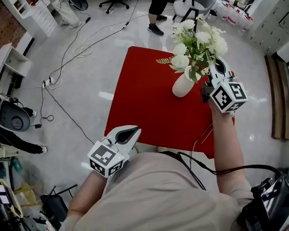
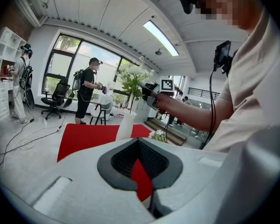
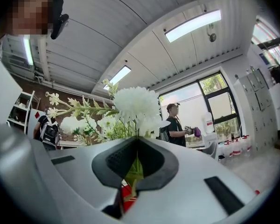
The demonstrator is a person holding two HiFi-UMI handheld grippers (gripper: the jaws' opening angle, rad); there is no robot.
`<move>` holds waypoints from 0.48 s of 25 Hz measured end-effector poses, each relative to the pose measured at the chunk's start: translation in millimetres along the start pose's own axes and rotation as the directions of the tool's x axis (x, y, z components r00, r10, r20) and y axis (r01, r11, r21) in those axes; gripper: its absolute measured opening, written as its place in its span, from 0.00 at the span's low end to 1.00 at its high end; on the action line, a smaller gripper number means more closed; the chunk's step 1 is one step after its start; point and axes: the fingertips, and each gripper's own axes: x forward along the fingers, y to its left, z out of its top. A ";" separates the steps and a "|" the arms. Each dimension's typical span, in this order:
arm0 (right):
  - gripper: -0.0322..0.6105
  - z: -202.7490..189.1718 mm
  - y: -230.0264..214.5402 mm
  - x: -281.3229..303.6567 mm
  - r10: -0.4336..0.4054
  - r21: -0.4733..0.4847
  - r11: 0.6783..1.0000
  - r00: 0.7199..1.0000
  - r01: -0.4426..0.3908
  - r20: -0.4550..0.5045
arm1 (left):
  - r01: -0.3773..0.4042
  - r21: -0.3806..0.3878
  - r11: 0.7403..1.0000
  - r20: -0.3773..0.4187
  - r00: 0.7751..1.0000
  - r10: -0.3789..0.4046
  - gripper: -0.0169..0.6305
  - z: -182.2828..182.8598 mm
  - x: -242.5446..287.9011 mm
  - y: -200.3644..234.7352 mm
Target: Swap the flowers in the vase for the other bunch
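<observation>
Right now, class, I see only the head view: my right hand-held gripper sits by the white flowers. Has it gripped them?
Observer: Yes. The right gripper view shows the right hand-held gripper shut on green stems of the white flowers.
Operator: And the left?
Observer: The left gripper view shows the left hand-held gripper shut and empty, red table beyond.
Operator: Another bunch?
Observer: The left gripper view also shows a pale bunch low by the table's edge, under your forearm.

The red counter (image 1: 149, 95) is viewed steeply from overhead. The left tongs (image 2: 139, 141) camera is aimed across it from seven o'clock; the right tongs (image 3: 137, 141) camera is held close against the white flowers (image 3: 133, 104), shared by all views.
</observation>
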 end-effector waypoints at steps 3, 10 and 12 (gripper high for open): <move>0.08 17.8 1.6 -0.5 -0.003 -0.011 1.000 1.000 0.003 0.017 | 0.003 0.002 1.000 0.002 1.000 -0.003 0.04 2.9 -3.5 0.3; 0.08 55.3 19.5 -3.0 -0.003 -0.037 0.999 0.998 0.005 0.068 | 0.005 0.029 1.000 0.002 1.000 -0.005 0.04 0.6 -17.0 6.3; 0.08 66.1 30.0 -5.3 0.006 -0.039 0.999 0.997 -0.003 0.081 | 0.008 0.028 1.000 0.005 1.000 -0.008 0.04 -0.5 -23.2 7.2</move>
